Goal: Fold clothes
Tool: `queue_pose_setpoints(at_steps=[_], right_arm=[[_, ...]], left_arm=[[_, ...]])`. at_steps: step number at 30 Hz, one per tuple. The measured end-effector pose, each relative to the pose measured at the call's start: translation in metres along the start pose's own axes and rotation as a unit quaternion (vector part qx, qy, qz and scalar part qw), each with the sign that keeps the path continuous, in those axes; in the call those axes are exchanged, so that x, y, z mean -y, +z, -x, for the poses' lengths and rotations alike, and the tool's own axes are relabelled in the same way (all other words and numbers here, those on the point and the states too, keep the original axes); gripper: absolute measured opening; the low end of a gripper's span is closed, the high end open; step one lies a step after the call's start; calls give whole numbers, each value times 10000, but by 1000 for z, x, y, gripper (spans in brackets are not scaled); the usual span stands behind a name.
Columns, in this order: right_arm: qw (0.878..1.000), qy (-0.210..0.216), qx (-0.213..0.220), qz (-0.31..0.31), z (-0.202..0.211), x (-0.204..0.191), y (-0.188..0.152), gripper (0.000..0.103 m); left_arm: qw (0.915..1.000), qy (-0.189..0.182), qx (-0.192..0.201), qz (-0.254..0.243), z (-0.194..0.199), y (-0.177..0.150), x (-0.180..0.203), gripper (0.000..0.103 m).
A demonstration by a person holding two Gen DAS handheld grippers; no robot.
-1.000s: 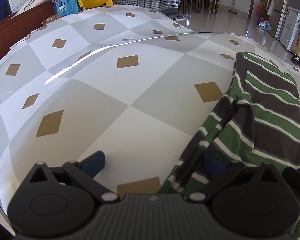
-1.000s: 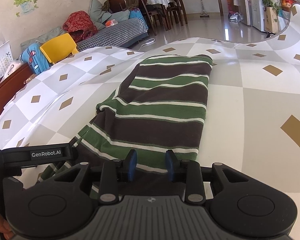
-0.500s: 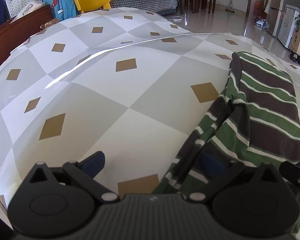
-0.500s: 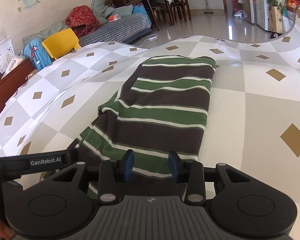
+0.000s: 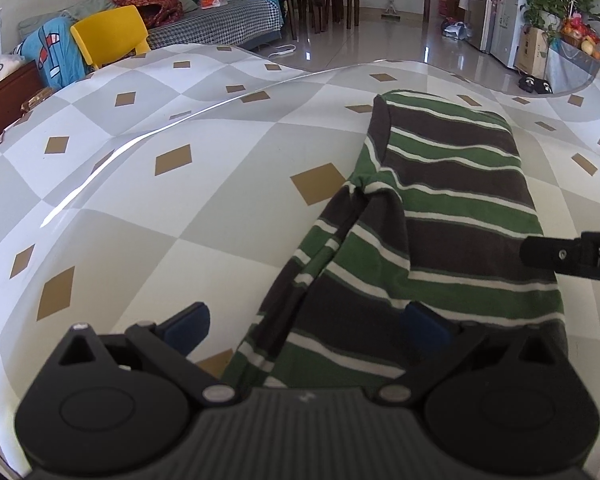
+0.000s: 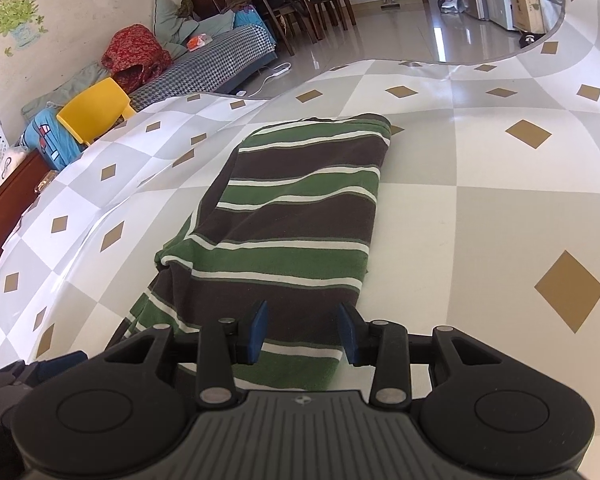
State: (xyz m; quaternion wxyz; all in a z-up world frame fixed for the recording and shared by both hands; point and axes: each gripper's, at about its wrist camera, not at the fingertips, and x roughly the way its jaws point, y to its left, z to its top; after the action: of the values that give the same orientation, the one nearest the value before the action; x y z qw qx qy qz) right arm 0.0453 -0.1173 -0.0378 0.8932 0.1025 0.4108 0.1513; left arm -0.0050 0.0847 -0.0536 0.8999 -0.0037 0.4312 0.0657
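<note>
I see the checkered grey-and-white vinyl table cover (image 6: 500, 208) carrying the folded green, brown and white striped knit garment (image 6: 300, 216), lying lengthwise mid-table. My left gripper (image 5: 306, 330) is spread wide above its near edge; my right gripper (image 6: 303, 330) stands partly parted, gripping nothing.

Black hand-held gripper (image 6: 302, 330), blue fingertips (image 6: 258, 332)

Both wrist views look steeply down, close over the table (image 5: 148, 240), sharing the striped garment (image 5: 452, 208) (image 6: 300, 216) (and yellow chair (image 5: 108, 32) (image 6: 94, 110)).
</note>
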Motion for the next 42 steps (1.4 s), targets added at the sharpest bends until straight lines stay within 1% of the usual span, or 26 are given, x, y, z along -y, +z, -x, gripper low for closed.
queue_pose_setpoints(at_steps=[6,8,16,25,30,38,39,40,41,42], right_arm=[[9998,-51,-77,-158,-7,14,12,37],[9998,-87,-41,-174,-9,18,17,37],[9984,-103,89,-547,-24,38,36,37],[9968,-124,324,-720,-39,43,51,38],[9963,-91,314,-797,-51,41,54,38],[9969,-74,483,-622,-62,30,55,38],[9971,-105,503,-556,-62,28,55,37],[9974,-149,502,-487,-63,27,54,30],[9978,-189,491,-409,-64,25,54,21],[9980,-234,485,-338,-64,24,53,18]], left_arm=[[9999,-136,-41,77,-4,-5,0,103],[9997,-183,-59,164,-5,-5,-2,103],[9997,-201,3,128,-6,-5,-1,103],[9997,-214,23,118,-6,-5,-1,103],[9997,-213,25,117,-6,-5,0,103],[9997,-223,36,99,-7,-5,1,103],[9997,-223,39,97,-7,-5,1,103],[9997,-223,41,94,-7,-4,1,103],[9997,-223,44,92,-7,-4,2,103],[9997,-223,47,90,-7,-4,2,103]])
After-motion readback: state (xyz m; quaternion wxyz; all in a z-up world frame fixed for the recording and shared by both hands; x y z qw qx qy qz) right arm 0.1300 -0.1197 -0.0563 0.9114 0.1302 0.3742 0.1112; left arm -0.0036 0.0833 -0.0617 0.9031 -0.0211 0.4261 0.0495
